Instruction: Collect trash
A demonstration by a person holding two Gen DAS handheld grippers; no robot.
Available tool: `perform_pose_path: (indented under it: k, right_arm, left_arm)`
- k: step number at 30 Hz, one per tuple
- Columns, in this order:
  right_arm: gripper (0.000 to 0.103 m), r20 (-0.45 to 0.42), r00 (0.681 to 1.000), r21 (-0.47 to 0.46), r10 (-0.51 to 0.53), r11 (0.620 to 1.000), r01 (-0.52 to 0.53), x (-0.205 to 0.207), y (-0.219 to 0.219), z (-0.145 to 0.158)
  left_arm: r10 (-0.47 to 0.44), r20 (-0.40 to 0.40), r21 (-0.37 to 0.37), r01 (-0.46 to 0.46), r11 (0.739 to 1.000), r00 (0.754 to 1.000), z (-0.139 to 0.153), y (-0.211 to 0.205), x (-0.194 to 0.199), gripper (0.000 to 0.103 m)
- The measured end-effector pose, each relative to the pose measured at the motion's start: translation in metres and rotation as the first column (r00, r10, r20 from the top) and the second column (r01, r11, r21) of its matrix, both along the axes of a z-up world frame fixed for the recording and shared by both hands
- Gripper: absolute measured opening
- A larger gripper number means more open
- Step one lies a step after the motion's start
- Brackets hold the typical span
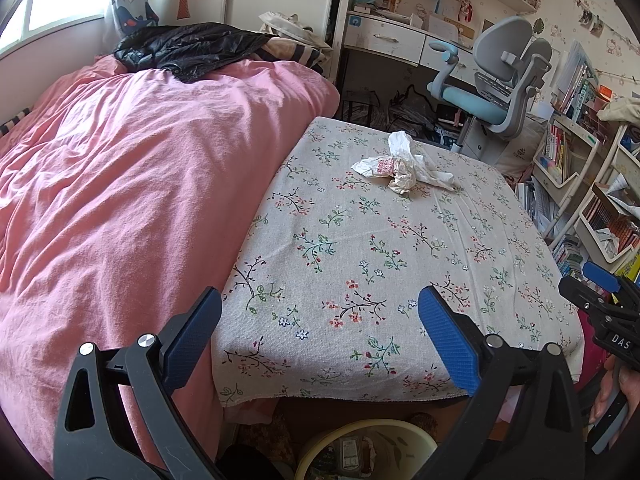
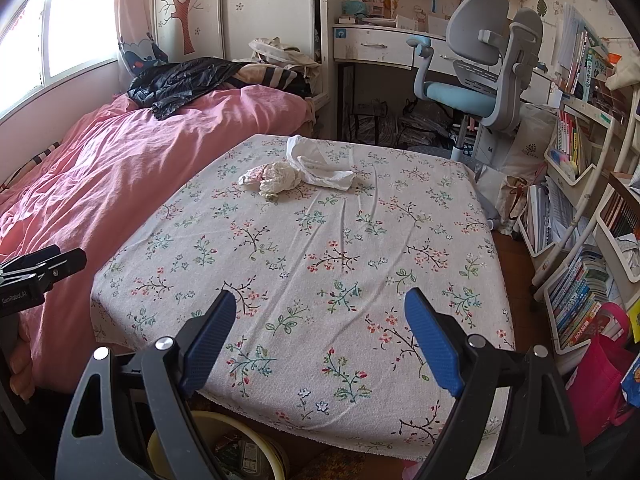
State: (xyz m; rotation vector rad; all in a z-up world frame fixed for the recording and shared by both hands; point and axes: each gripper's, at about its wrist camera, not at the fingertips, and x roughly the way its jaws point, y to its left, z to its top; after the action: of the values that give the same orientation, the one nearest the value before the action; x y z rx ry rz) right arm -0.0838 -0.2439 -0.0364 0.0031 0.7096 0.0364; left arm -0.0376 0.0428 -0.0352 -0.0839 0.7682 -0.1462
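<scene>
A heap of crumpled white wrappers and tissue [image 1: 402, 166] lies on the far part of the floral tablecloth [image 1: 360, 264]; it also shows in the right wrist view [image 2: 292, 176]. A yellowish trash bin [image 1: 368, 450] with some rubbish inside stands on the floor below the table's near edge, also in the right wrist view [image 2: 224, 452]. My left gripper [image 1: 320, 320] is open and empty above the table's near edge. My right gripper [image 2: 320, 324] is open and empty over the near part of the table. Each gripper shows at the edge of the other's view.
A bed with a pink quilt [image 1: 120, 200] and a black jacket [image 1: 188, 50] adjoins the table's left side. A grey and blue desk chair [image 2: 480, 76] and desk stand behind. Crowded bookshelves [image 2: 580, 240] and a pink bag [image 2: 600, 372] line the right.
</scene>
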Motion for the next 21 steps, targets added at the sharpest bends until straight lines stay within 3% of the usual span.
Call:
perform_pose_path:
  k: [21]
  right_arm:
    - [0.083, 0.001, 1.0, -0.001, 0.0, 1.0, 0.0, -0.0001, 0.0007, -0.0004]
  left_arm:
    - [0.002, 0.0, -0.002, -0.002, 1.0, 1.0, 0.0001, 0.0004, 0.0002, 0.095]
